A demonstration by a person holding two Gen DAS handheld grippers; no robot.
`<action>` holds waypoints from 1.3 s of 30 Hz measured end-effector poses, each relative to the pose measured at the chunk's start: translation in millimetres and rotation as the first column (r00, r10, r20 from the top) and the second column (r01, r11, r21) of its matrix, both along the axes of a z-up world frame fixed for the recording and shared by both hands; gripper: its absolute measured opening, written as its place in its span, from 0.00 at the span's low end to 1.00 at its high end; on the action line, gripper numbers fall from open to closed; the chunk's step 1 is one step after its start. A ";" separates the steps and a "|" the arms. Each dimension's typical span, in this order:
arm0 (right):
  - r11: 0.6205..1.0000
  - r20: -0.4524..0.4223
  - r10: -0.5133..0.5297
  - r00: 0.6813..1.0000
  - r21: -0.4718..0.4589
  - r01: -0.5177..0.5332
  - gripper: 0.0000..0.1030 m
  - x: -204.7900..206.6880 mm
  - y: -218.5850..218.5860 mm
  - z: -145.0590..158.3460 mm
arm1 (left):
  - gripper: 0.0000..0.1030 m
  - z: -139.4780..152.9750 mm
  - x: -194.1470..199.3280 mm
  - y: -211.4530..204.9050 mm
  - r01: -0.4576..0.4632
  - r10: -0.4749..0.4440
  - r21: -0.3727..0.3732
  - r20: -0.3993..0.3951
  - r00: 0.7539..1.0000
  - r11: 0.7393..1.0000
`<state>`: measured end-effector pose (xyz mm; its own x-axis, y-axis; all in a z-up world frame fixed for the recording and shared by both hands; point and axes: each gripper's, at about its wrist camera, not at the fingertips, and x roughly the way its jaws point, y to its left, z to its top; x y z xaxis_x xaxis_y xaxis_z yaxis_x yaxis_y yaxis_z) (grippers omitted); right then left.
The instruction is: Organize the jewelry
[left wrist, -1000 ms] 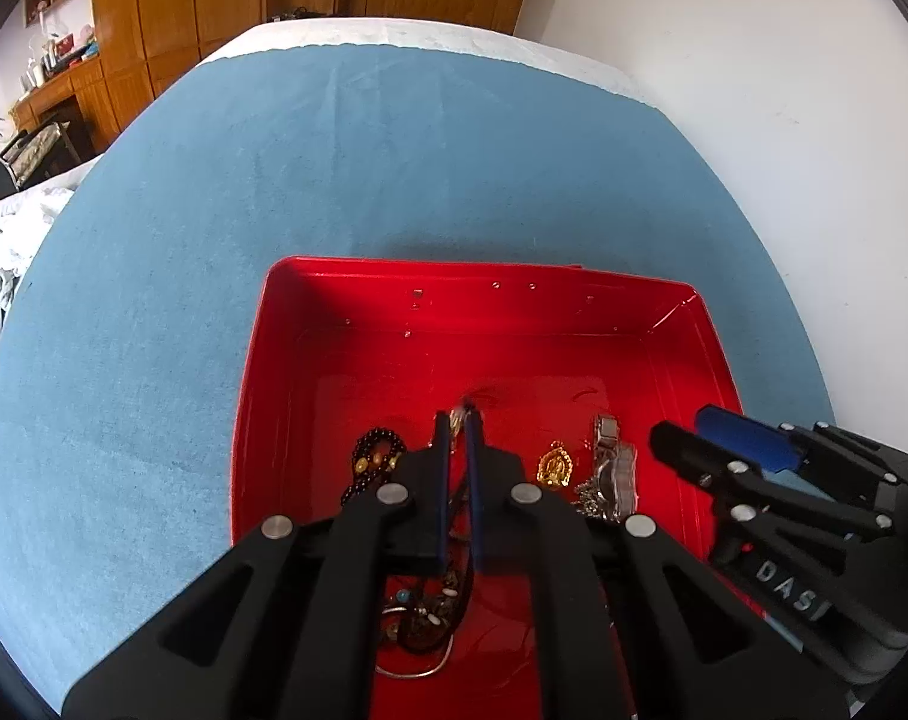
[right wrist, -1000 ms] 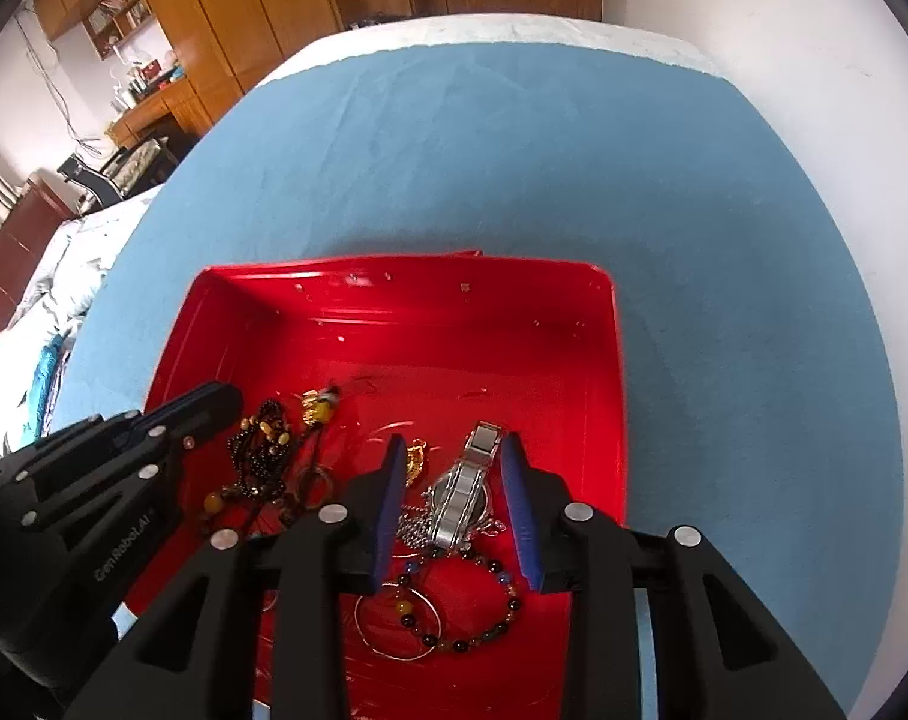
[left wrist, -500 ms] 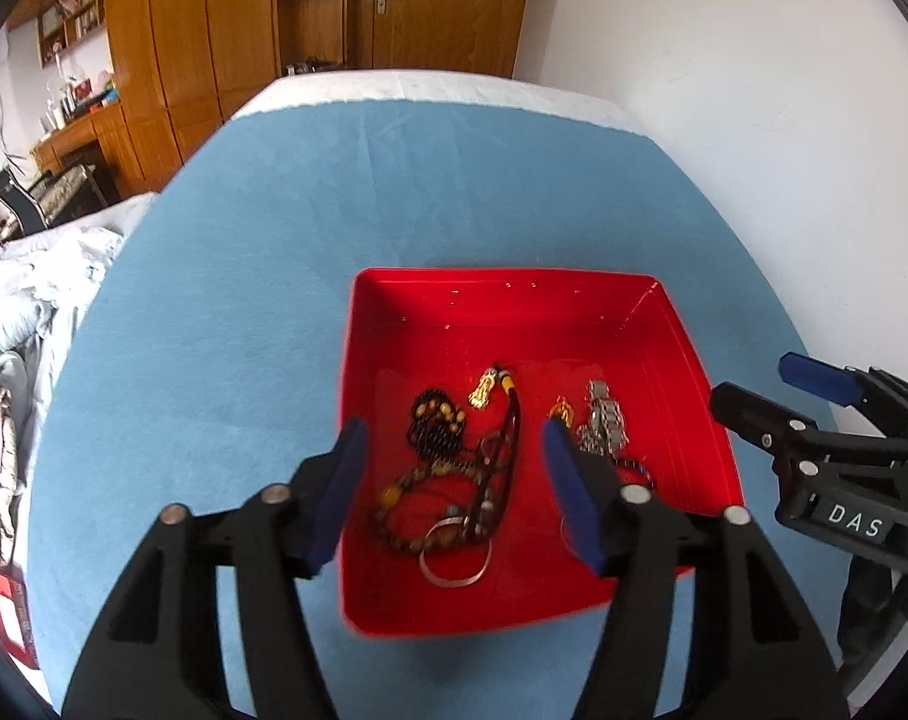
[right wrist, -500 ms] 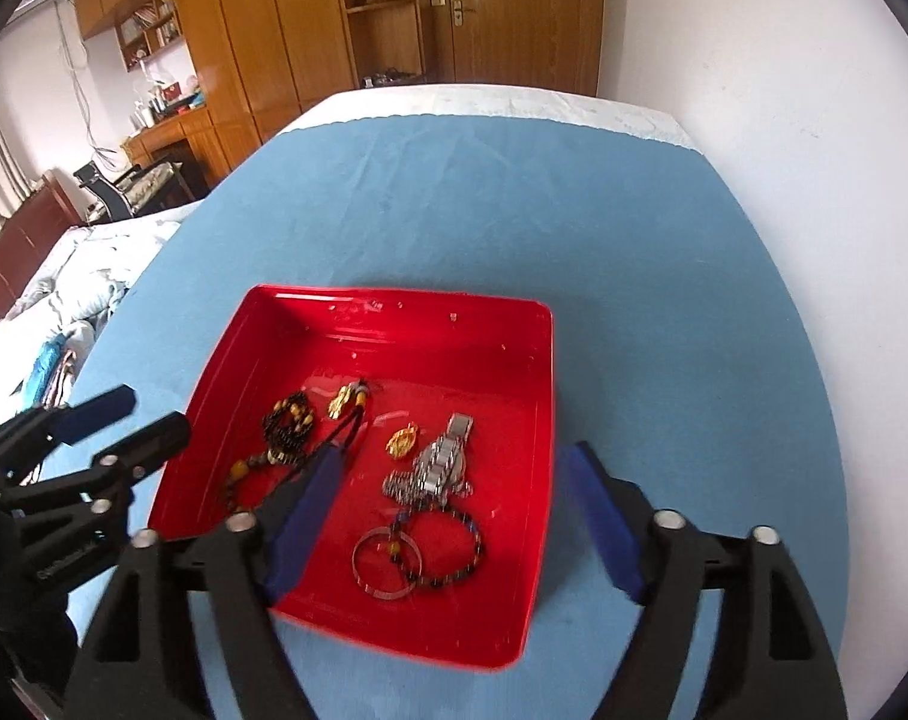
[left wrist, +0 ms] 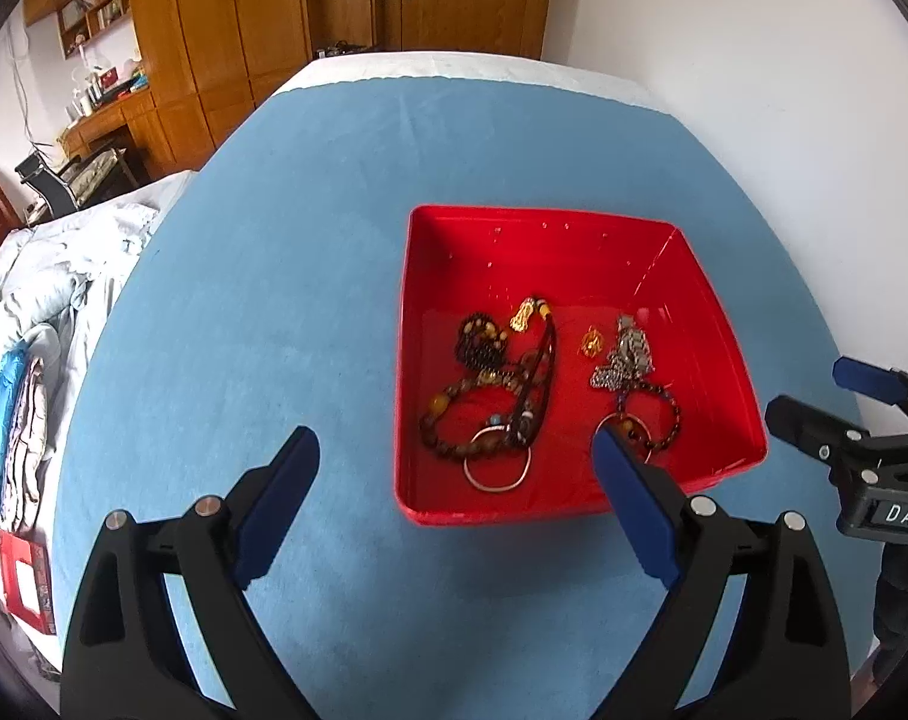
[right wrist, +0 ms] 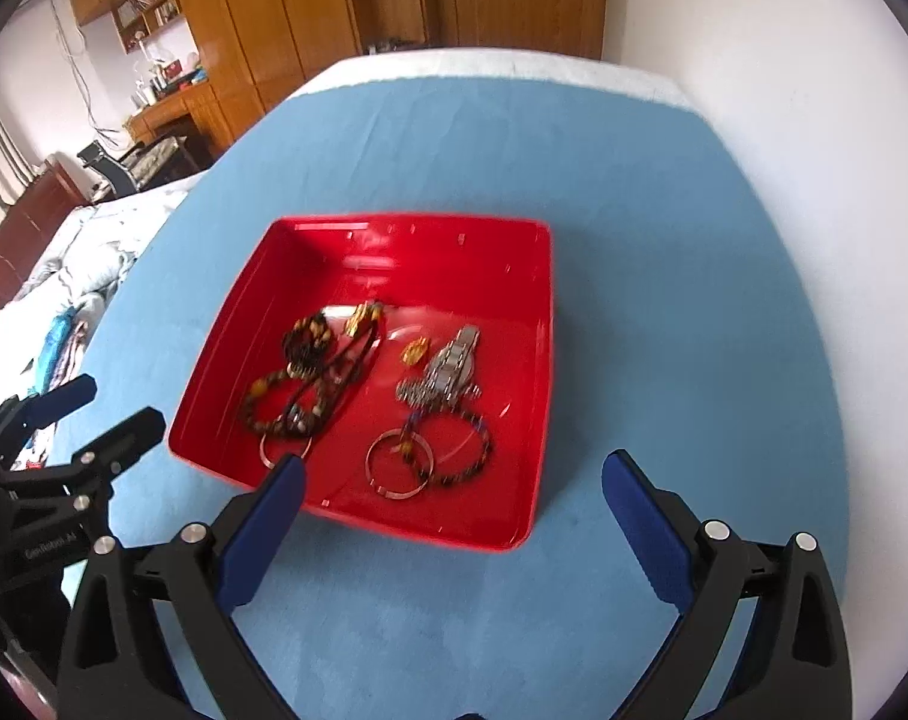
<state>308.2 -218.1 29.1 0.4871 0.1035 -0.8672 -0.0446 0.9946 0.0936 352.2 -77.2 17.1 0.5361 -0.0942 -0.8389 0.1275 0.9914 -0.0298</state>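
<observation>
A red tray (left wrist: 724, 336) (right wrist: 544, 348) sits on the blue cloth and holds several pieces of jewelry. Dark bead bracelets (left wrist: 484, 384) (right wrist: 304, 384) and a gold tassel (left wrist: 523, 315) lie at its left. A silver watch (left wrist: 628, 351) (right wrist: 451, 369), a small gold pendant (left wrist: 591, 342) (right wrist: 415, 352), a beaded bracelet (right wrist: 460, 450) and metal rings (left wrist: 497, 468) (right wrist: 397, 465) lie right and front. My left gripper (left wrist: 454, 462) is open and empty, above the tray's near edge. My right gripper (right wrist: 454, 480) is open and empty, also near the front edge.
The blue cloth (left wrist: 274, 312) covers a table beside a white wall (left wrist: 754, 90). A bed with rumpled linen (left wrist: 28, 312) lies to the left. Wooden wardrobes (left wrist: 262, 30) stand at the back. The right gripper shows in the left wrist view (left wrist: 844, 420).
Both grippers opened and pulled back and up from the tray. The left let go of the dark bead strand, the right came off the watch; both pieces lie in the tray.
</observation>
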 end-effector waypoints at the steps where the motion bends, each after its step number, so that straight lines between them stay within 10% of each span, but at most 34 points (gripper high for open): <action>1: 1.000 -0.006 -0.002 1.000 0.001 0.002 0.96 -1.1 -0.3 -1.8 | 0.89 0.0 -1.5 1.4 -0.001 0.001 0.002 -0.004 1.000 1.000; 39: 1.000 -0.032 -0.004 0.999 -0.005 0.003 0.96 -19.5 6.4 -9.6 | 0.89 10.7 -21.4 5.5 0.000 0.000 0.027 0.019 1.000 1.000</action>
<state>288.7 -211.7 19.5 0.4592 0.0977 -0.8830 -0.0381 0.9952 0.0903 330.8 -71.8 27.8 0.5522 -0.0721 -0.8306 0.1281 0.9918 -0.0009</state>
